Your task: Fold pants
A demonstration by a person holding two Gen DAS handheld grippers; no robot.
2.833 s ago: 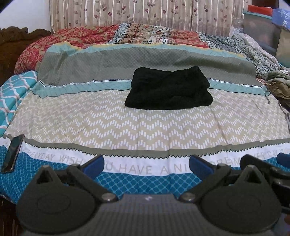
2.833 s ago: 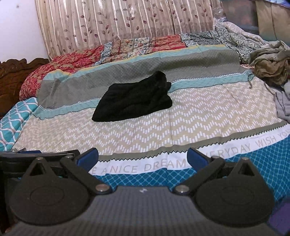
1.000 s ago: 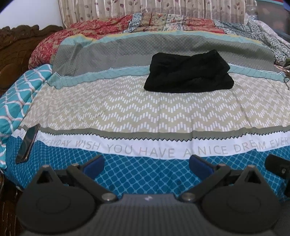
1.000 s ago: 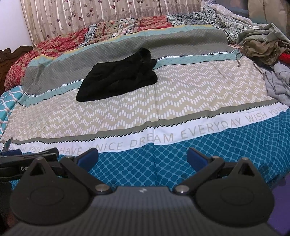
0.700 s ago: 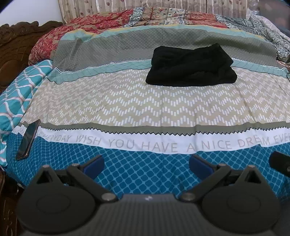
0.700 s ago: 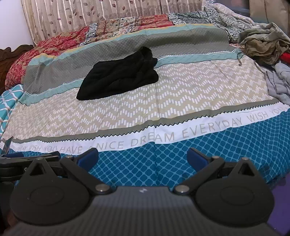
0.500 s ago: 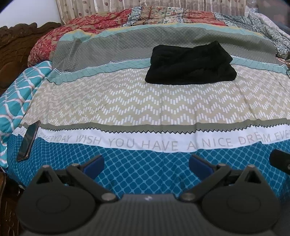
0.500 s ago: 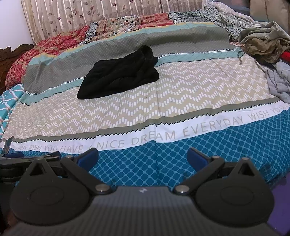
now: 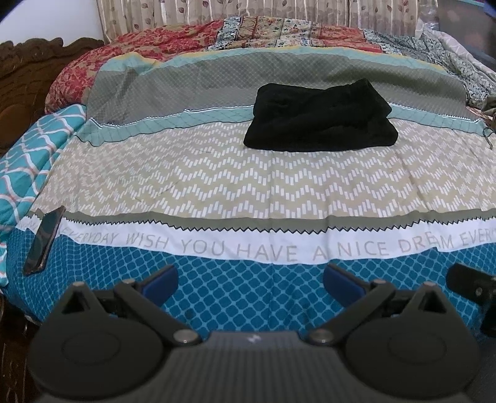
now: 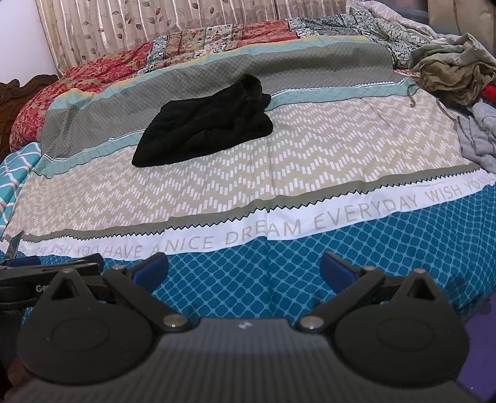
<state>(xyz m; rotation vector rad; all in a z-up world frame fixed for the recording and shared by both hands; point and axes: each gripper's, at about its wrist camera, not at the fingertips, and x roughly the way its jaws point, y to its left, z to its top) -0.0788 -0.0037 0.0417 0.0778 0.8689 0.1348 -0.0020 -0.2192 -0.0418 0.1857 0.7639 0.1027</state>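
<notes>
Black pants [image 9: 319, 122] lie folded into a compact bundle on the patterned bedspread [image 9: 248, 173], far from both grippers; the right wrist view shows the same pants [image 10: 206, 122] left of centre. My left gripper [image 9: 250, 280] hangs open over the blue front edge of the bed, nothing between its blue-padded fingers. Over the same blue band, to the right, my right gripper [image 10: 244, 268] also stands open and empty. A part of the other gripper shows at each view's side edge.
A dark phone [image 9: 43, 240] lies on the bed's front left corner. A heap of olive and grey clothes [image 10: 455, 71] sits at the right side. A carved wooden headboard [image 9: 28, 80] stands on the left, with curtains [image 10: 148, 28] behind the bed.
Both grippers have pulled back from the bed since the earliest frames, so more of the blue front band shows. In the last half second the views barely shift. The pants stay put.
</notes>
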